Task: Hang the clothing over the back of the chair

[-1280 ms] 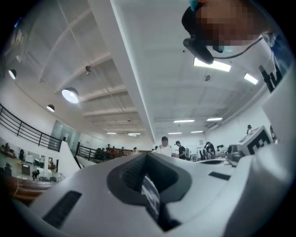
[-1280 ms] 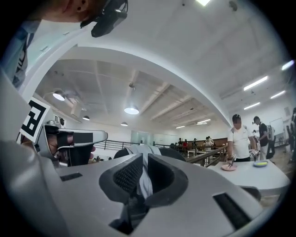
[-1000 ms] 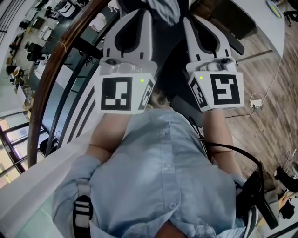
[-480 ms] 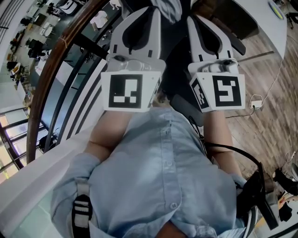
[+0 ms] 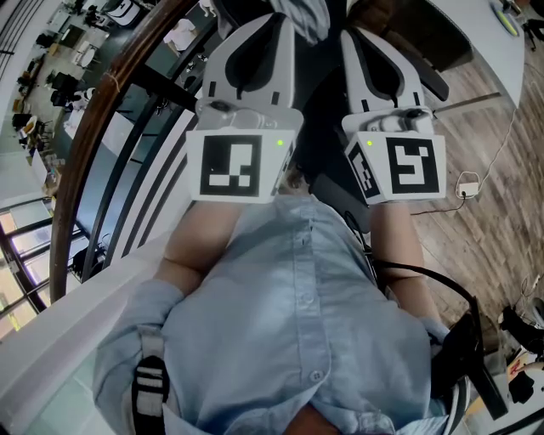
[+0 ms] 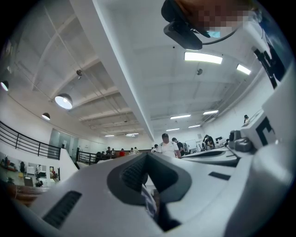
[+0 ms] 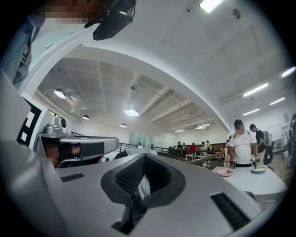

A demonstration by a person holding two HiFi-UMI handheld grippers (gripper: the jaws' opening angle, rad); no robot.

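In the head view I hold both grippers up in front of my chest, side by side. A bunch of grey-blue striped clothing [image 5: 306, 14] hangs between their tips at the top edge. My left gripper [image 5: 274, 19] is shut on it; in the left gripper view a strip of the clothing [image 6: 149, 203] sits pinched in the closed jaws. My right gripper [image 5: 354, 36] is shut too, with pale clothing [image 7: 144, 187] caught between its jaws. Behind the right gripper stands a dark chair [image 5: 425, 47], mostly hidden.
A curved wooden handrail [image 5: 89, 136] on black bars runs down the left, with an open hall far below. A white table edge [image 5: 501, 47] is at top right. A cable and white plug [image 5: 466, 183] lie on the wood floor. People stand far off in both gripper views.
My left gripper has shifted slightly to the right, closer to the right one. The right gripper has stayed where it was.
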